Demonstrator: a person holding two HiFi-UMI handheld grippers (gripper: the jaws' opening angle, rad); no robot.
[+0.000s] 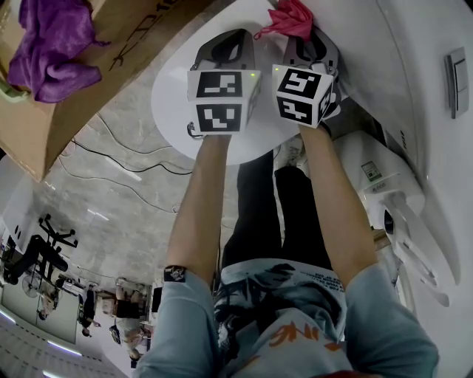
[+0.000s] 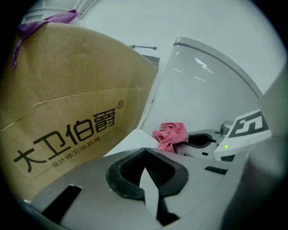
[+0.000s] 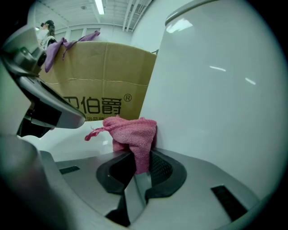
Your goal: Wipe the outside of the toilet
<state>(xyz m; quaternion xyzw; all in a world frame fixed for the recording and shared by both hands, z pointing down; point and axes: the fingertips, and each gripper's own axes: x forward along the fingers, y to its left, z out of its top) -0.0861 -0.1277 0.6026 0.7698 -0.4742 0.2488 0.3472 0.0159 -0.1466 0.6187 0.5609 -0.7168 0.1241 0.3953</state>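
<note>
Cloth, pink and bunched (image 3: 130, 132), is clamped in the right gripper (image 3: 139, 159): its jaws are shut on a fold of it, and the rest bulges out past the tips. The bundle rests against the toilet (image 3: 216, 90), right where the tall white back part rises from the flat top surface. In the head view the same cloth (image 1: 290, 21) shows at the far edge of the toilet's white oval top (image 1: 174, 88), just ahead of the right gripper (image 1: 310, 46).

The left gripper (image 2: 144, 155) has its jaws closed together, tip to tip, with nothing between them. It hangs over the toilet's top beside the right gripper, its own tips short of the toilet's back part. From its camera the pink cloth (image 2: 171, 134) lies ahead and to the right, at the foot of the toilet's curved white back (image 2: 198, 90).

A brown cardboard box (image 1: 126, 37) with dark printed characters stands just beside the toilet, on its left as the person faces it; in the left gripper view the box (image 2: 67, 103) fills the left half. A purple cloth (image 1: 52, 52) is draped over the box's top edge, well apart from the toilet.

Grey stone-patterned floor (image 1: 118, 192) spreads to the left of the toilet, with a thin dark cable (image 1: 126, 159) lying across it.
</note>
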